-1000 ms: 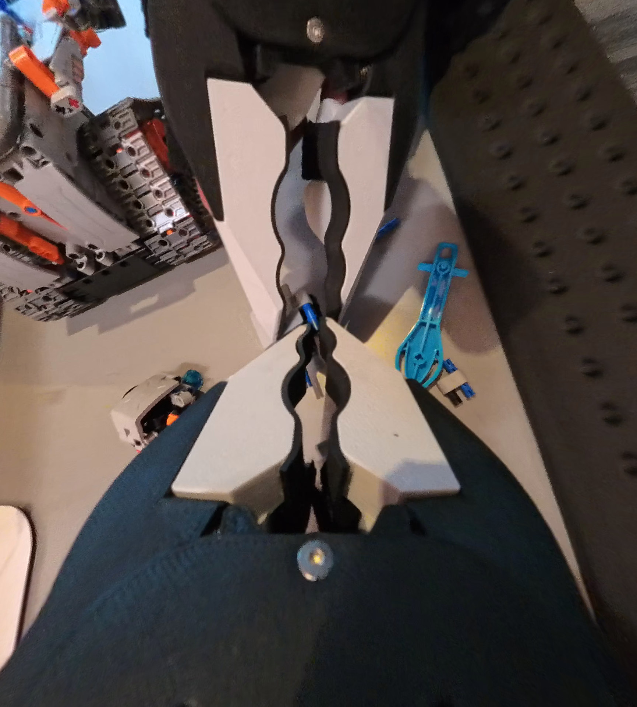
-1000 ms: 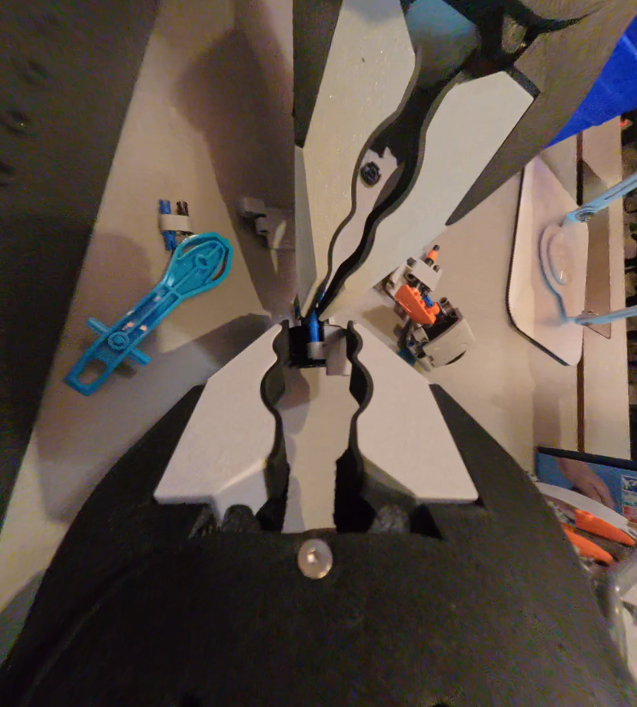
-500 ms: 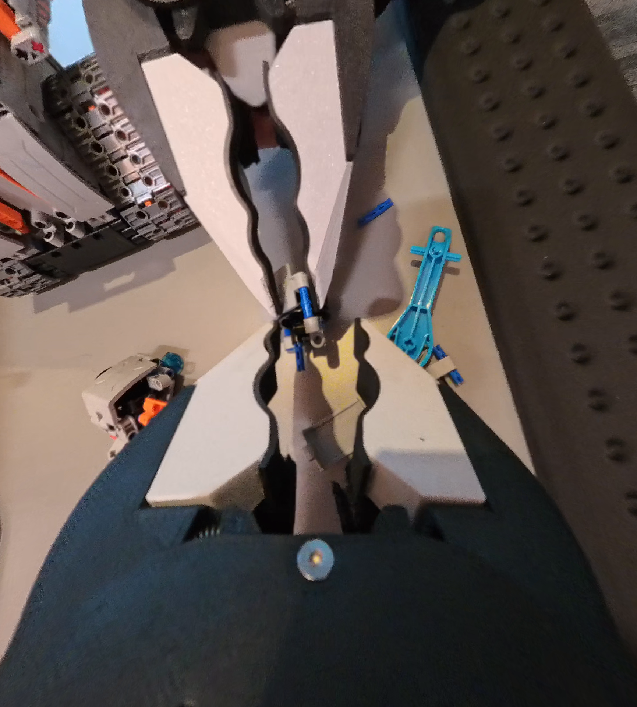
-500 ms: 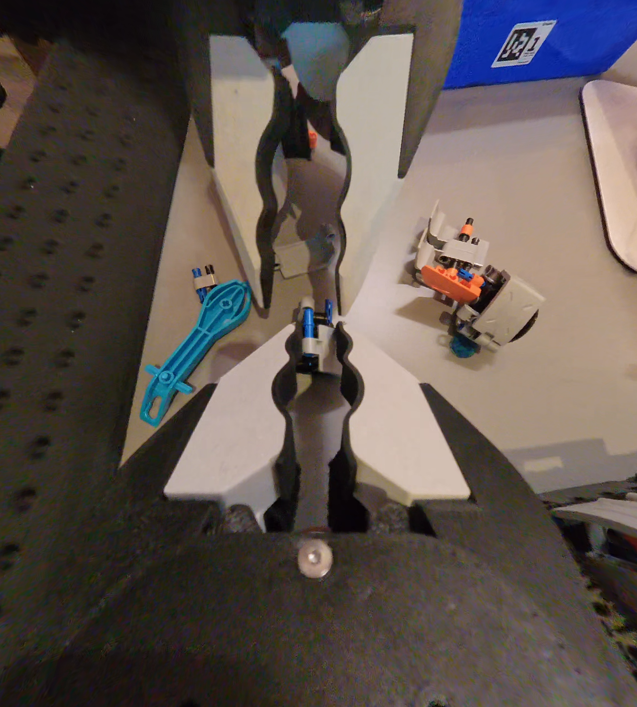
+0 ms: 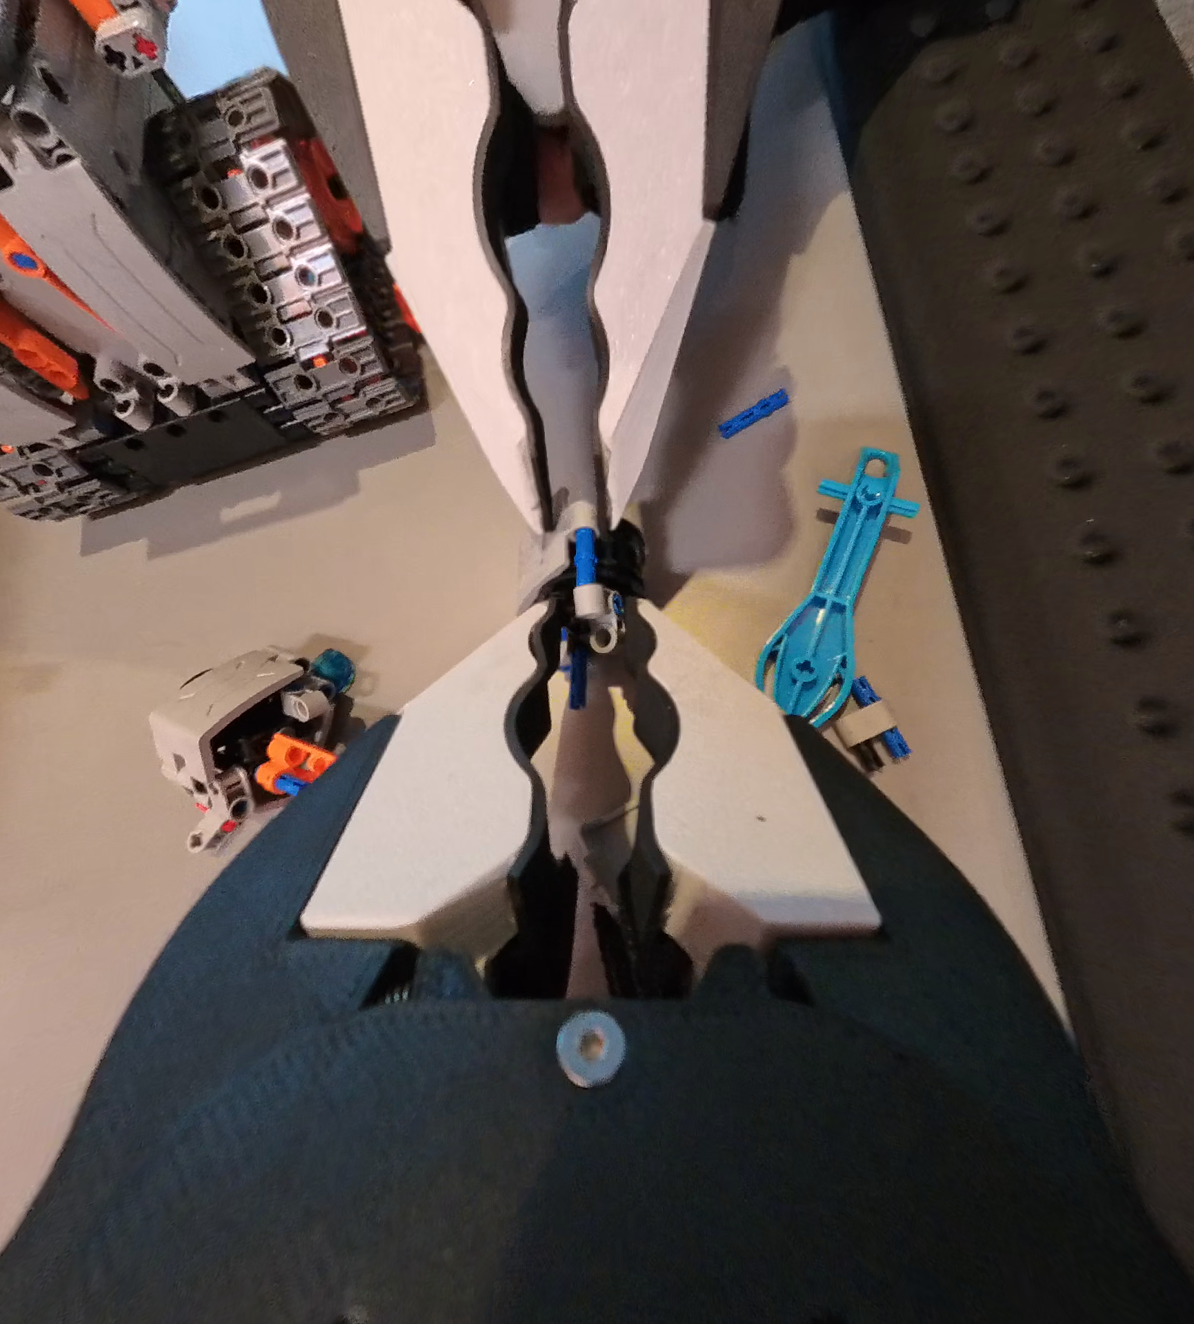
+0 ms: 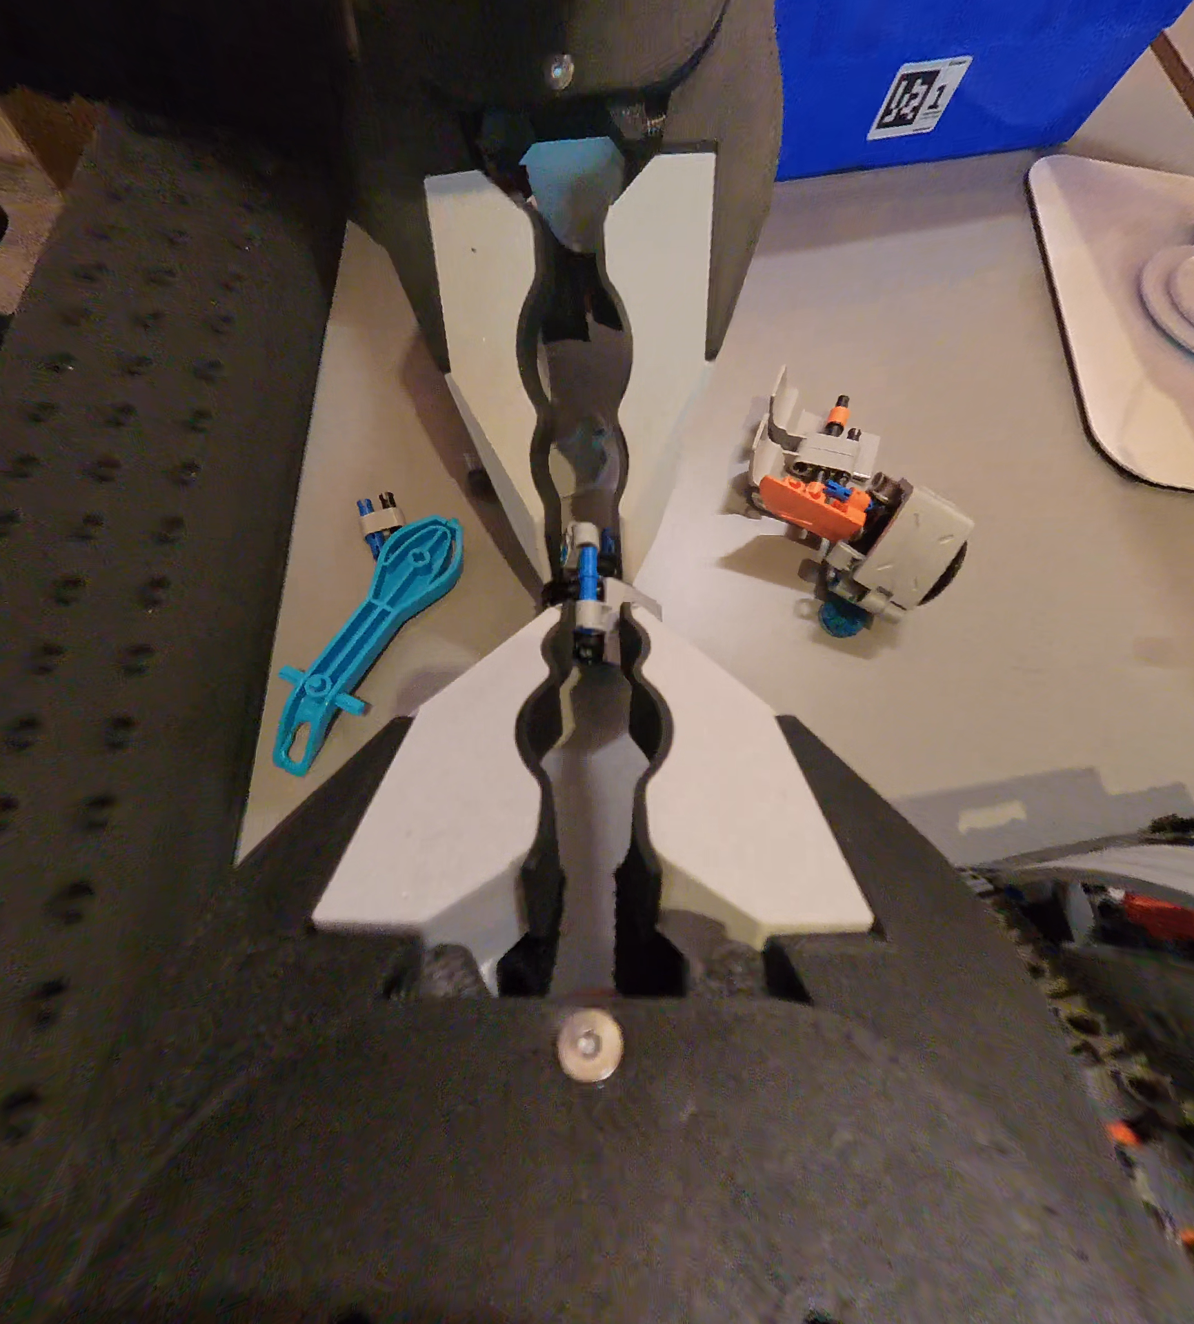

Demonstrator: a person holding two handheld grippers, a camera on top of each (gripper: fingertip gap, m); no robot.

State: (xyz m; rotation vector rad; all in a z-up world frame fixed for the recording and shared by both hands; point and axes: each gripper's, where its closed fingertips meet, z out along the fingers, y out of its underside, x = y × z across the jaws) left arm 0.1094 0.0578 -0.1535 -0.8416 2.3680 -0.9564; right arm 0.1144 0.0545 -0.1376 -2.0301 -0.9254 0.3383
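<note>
My two grippers meet tip to tip above the beige table (image 5: 364, 573). Between the tips is a small brick assembly (image 5: 590, 573): grey connectors, a blue pin and black parts. It also shows in the right wrist view (image 6: 586, 573). My left gripper (image 5: 590, 627) is shut on its near end, and a blue pin hangs down between the jaws. My right gripper (image 6: 590, 627) is shut on the grey connector at the other end. Each gripper faces the other: the right one (image 5: 579, 519) comes in from the top of the left wrist view, and the left one (image 6: 583, 552) from the top of the right wrist view.
A teal lever tool (image 5: 830, 609) (image 6: 371, 630) lies beside a small grey connector with blue pins (image 5: 873, 731). A loose blue pin (image 5: 751, 414) lies near a black dotted mat (image 5: 1081, 501). A grey-orange sub-assembly (image 5: 250, 731) (image 6: 859, 516), a large tracked model (image 5: 149, 286), a blue box (image 6: 938, 72) and a white stand base (image 6: 1153, 322) surround the area.
My left gripper's jaws stood wider half a second ago and have now closed on the small assembly. The right gripper has kept its hold and swung into line opposite the left.
</note>
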